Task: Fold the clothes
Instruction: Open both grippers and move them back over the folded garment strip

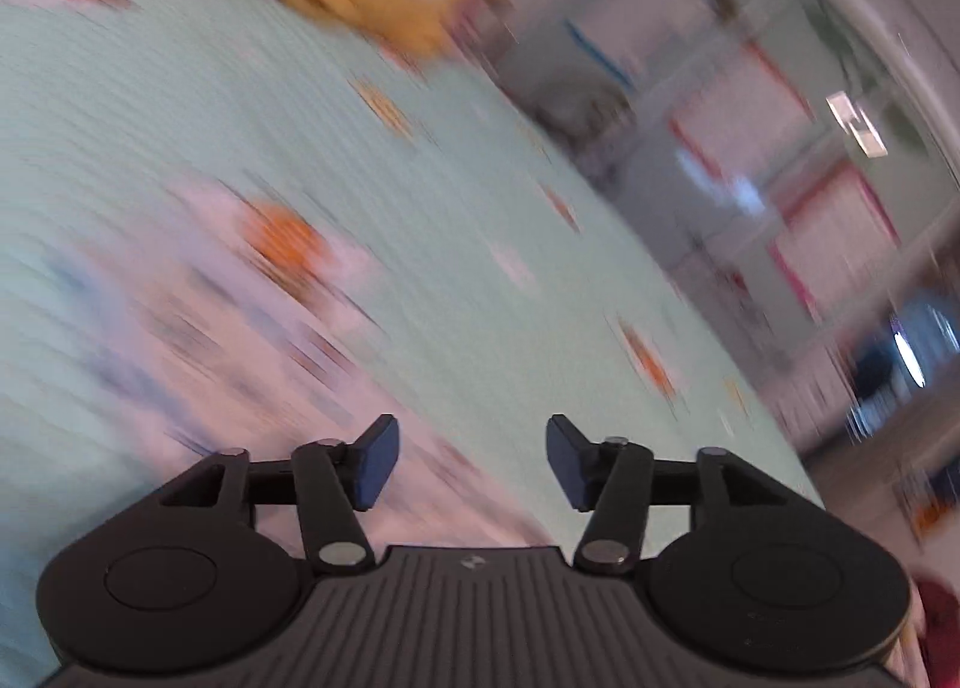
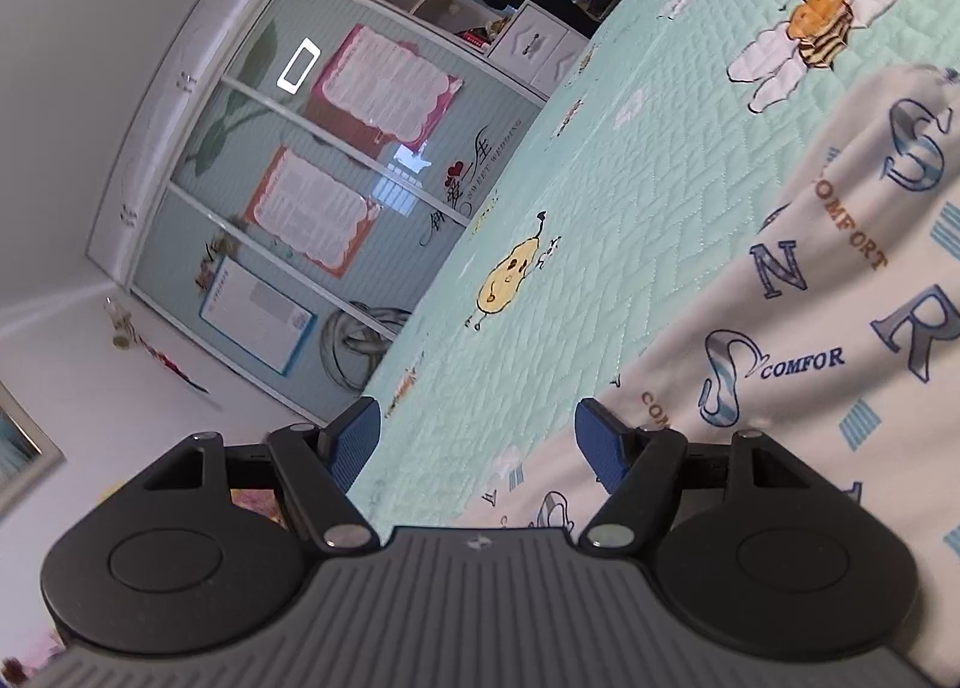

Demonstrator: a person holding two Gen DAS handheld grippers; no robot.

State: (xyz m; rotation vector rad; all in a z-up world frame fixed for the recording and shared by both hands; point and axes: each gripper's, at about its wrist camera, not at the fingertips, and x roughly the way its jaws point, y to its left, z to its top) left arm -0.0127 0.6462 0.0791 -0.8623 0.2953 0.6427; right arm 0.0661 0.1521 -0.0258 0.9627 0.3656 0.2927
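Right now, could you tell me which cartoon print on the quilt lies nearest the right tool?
The yellow pear figure, mid-quilt ahead of the right tool; the bee lies farther away.

Item on my list: one white garment (image 2: 840, 328), printed with large blue letters, small blue stripe blocks and the word "COMFORT" in orange and navy. I see it lying spread on the mint quilted bedspread (image 2: 600, 196); in my left wrist view it is only a pale blur (image 1: 252, 328).
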